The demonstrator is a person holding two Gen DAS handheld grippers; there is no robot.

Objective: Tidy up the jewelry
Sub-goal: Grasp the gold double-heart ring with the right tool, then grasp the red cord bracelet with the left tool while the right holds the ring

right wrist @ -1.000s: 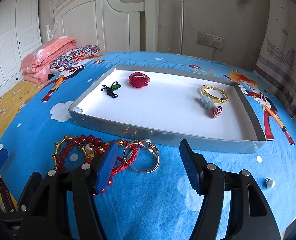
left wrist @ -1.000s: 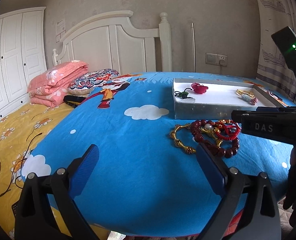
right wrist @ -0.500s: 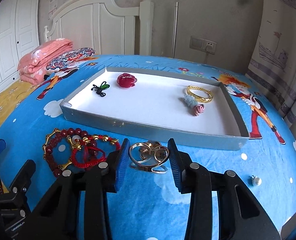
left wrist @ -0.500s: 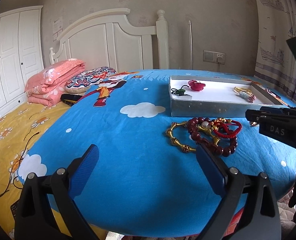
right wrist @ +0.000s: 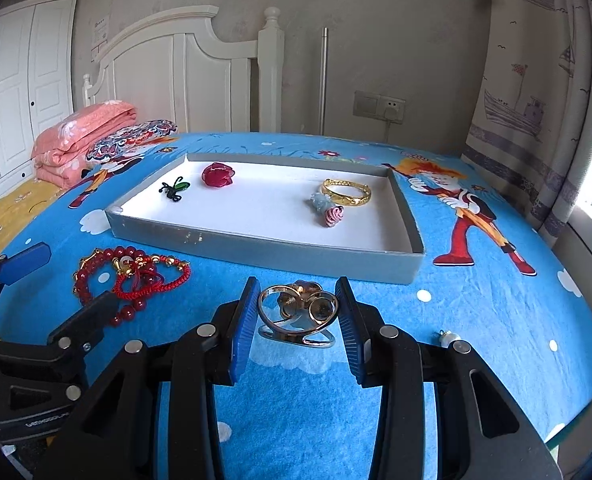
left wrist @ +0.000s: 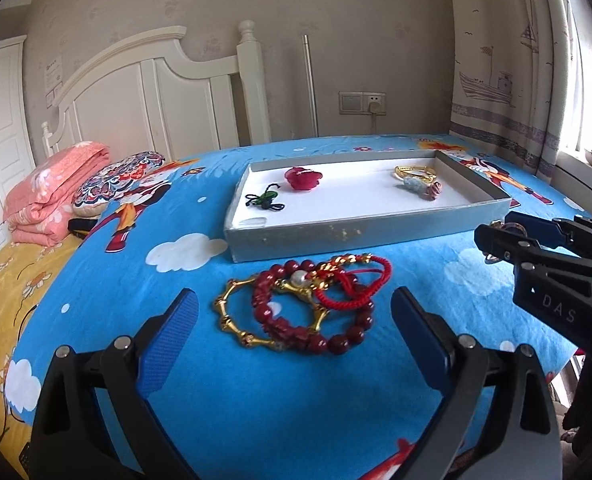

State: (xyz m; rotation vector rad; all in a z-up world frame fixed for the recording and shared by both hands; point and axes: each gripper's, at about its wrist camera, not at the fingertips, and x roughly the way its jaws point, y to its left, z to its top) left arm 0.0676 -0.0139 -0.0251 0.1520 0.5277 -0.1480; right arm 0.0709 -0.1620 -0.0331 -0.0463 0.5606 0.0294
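So the silver bangle [right wrist: 297,314] is pinched between the blue pads of the right gripper [right wrist: 297,312], lifted just in front of the grey tray [right wrist: 264,246]. The left gripper [left wrist: 292,324] is spread wide with nothing in it, hovering over the tangle of bracelets [left wrist: 307,308] on the blue bedsheet [left wrist: 256,392].

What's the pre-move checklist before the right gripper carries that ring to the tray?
1. Grip: right gripper shut on the metal ring, both pads touching: ok.
2. Ring lifted off the bedspread: cannot tell.
3. Drop spot: bare white floor of the tray between the red flower and the gold bangle: ok.
4. Near tray wall lies in the path, needs clearing: not ok yet.
5. Left gripper open, over the bracelet pile, out of the path: ok.
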